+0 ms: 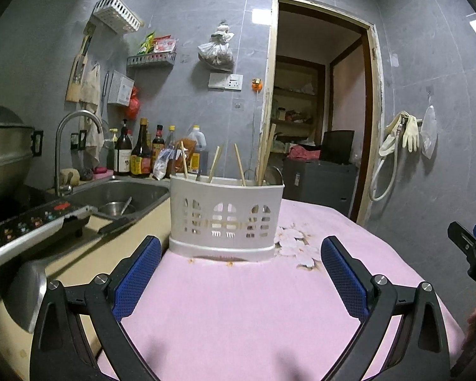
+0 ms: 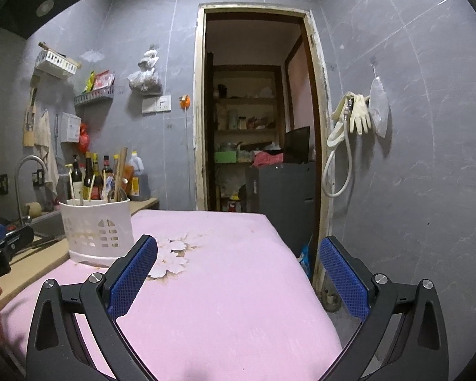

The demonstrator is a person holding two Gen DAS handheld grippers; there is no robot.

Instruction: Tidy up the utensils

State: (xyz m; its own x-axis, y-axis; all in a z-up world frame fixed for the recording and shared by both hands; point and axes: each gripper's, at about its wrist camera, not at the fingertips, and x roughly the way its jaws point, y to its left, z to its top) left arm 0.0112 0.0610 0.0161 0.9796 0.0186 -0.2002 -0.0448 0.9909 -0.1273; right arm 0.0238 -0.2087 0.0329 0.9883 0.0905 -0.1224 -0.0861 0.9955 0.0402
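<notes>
Both pairs of blue-padded fingers are spread wide and hold nothing. The left gripper (image 1: 241, 273) hovers just in front of the white utensil caddy (image 1: 225, 219), which stands upright on the pink cloth (image 1: 238, 311); the right gripper (image 2: 238, 273) is off to the caddy's right. Chopsticks (image 1: 239, 165) lean loosely inside the caddy. It seems light, so a nudge could tip it toward the sink (image 1: 127, 190) beyond its left side
</notes>
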